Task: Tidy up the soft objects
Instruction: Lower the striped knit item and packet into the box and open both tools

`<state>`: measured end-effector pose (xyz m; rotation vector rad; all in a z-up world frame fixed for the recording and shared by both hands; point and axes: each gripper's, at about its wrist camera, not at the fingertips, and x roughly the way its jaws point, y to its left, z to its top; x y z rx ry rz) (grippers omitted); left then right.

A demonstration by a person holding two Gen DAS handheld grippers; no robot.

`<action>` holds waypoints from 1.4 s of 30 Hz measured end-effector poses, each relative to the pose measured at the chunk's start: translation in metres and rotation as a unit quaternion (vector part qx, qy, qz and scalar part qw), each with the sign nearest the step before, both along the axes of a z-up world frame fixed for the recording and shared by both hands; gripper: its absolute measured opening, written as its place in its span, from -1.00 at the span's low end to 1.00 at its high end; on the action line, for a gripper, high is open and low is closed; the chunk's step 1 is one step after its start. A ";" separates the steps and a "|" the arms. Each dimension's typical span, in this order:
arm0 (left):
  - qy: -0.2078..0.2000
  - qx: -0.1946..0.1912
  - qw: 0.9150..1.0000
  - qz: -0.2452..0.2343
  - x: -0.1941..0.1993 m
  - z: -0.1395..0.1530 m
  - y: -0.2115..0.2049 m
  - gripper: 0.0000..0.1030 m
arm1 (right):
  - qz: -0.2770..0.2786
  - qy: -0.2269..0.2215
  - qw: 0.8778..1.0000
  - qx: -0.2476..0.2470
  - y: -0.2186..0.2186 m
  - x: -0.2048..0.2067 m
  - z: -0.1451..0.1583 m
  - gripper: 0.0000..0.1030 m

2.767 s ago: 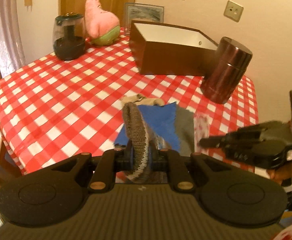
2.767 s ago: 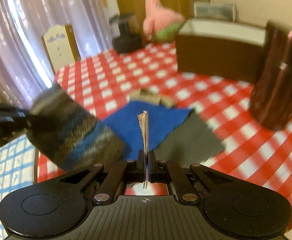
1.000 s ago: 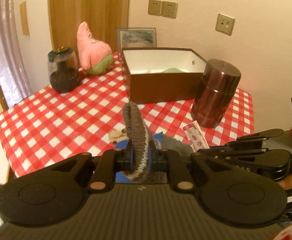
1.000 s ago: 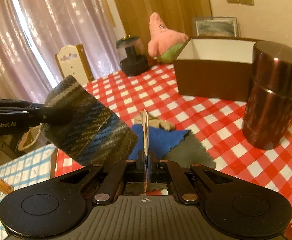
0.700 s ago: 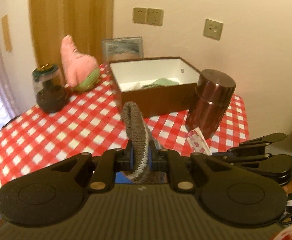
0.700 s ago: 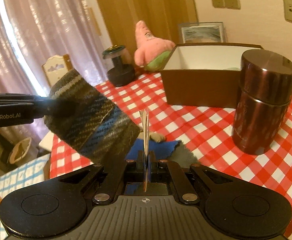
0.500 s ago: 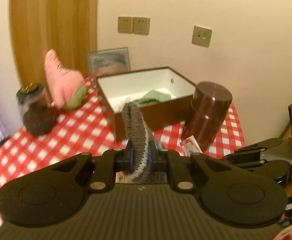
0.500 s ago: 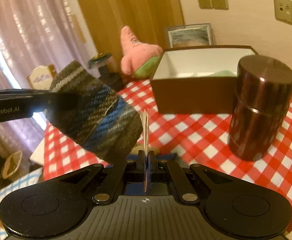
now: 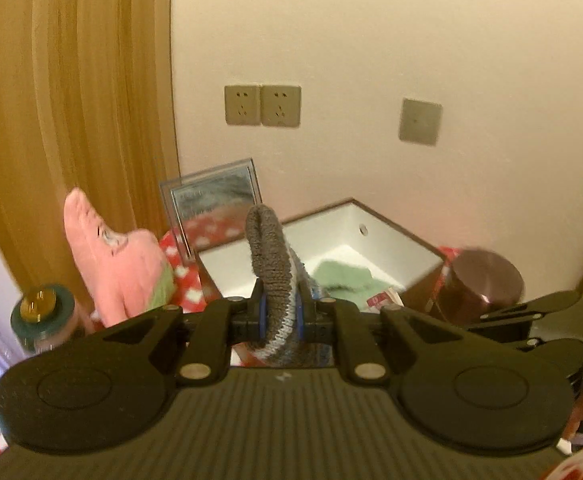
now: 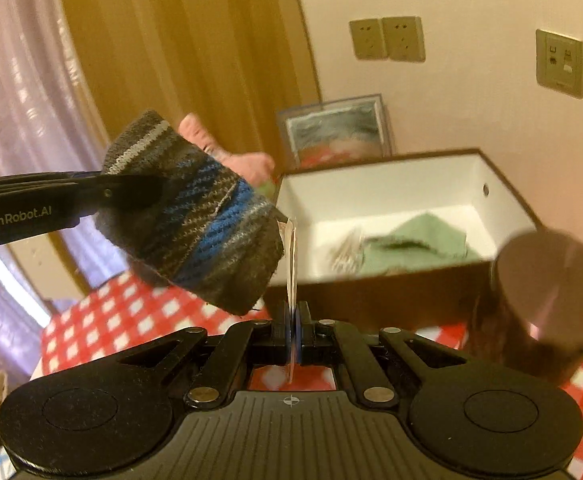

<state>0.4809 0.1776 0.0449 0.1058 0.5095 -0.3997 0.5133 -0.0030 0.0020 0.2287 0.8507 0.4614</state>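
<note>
Left tool (image 9: 278,316): we see it clenched on the grey-and-blue striped knitted sock (image 9: 273,276), now nearer the brown white-lined box (image 9: 395,228).
Right tool (image 10: 292,336): clenched on a thin flat packet (image 10: 290,256), also carried closer.

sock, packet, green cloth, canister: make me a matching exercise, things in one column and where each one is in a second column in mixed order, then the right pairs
Things:
1. striped sock
2. thin packet
3. green cloth
4. brown canister

Places:
A. lying inside the brown box
B. pinched in the left gripper
C. standing on the checked tablecloth beside the box
D. pinched edge-on in the right gripper

Pairs: 1-B, 2-D, 3-A, 4-C
</note>
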 end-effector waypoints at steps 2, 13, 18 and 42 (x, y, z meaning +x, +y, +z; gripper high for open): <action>-0.005 -0.001 1.000 0.000 0.021 0.003 0.002 -0.77 | -0.011 -0.003 1.000 -0.001 0.000 0.019 -0.001 -0.96; 0.019 0.008 1.000 0.012 0.130 -0.016 -0.008 -0.77 | -0.049 -0.001 0.998 -0.026 0.000 0.109 -0.015 -0.96; 0.043 0.016 0.999 0.016 0.163 -0.040 -0.021 -0.77 | -0.061 0.029 0.997 -0.035 -0.009 0.141 -0.045 -0.96; 0.130 0.050 0.990 0.019 0.213 -0.118 -0.034 -0.29 | -0.084 0.074 0.992 -0.051 -0.018 0.182 -0.097 -0.90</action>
